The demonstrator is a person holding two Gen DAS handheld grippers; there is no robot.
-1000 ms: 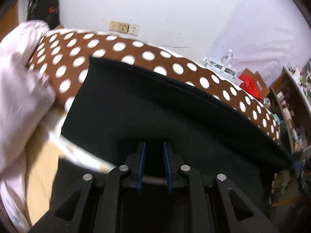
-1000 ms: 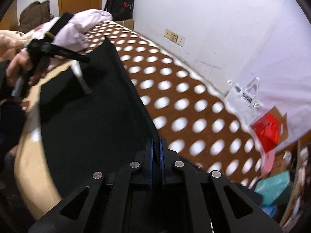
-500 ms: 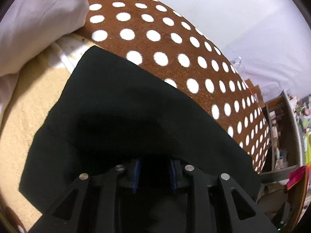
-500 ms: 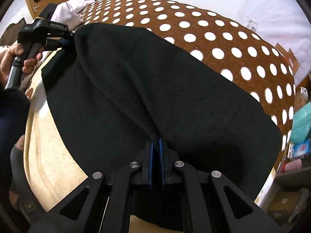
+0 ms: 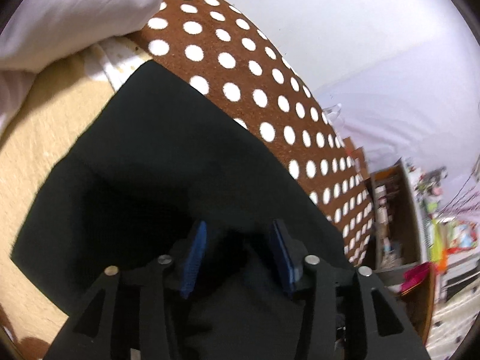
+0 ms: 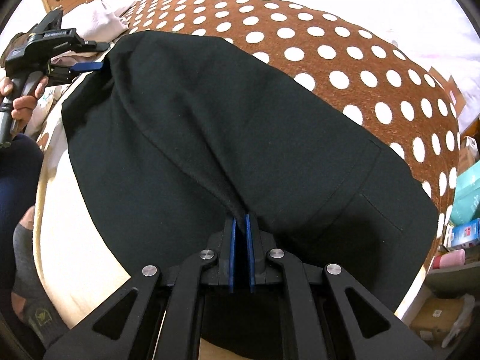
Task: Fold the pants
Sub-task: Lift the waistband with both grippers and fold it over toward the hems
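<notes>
The right gripper (image 6: 240, 225) is clamped on a pinch of the black pants (image 6: 210, 126), its two blue pads almost touching with a ridge of cloth running out from between them. From there the folded pants stretch away and to the left, their long axis ending at the left gripper (image 6: 93, 57), which sits at the far edge of the cloth.

That left gripper (image 5: 237, 243) has just been opening: its blue pads stand wide apart, released, with dark cloth lying loose beneath and between them.

The pants (image 5: 168, 162) rest on a cream sheet (image 5: 39, 147), beside a brown blanket with white dots (image 6: 345, 54). So the right hand alone grips the garment.

A small label on the left gripper's body is too blurred to read.
</notes>
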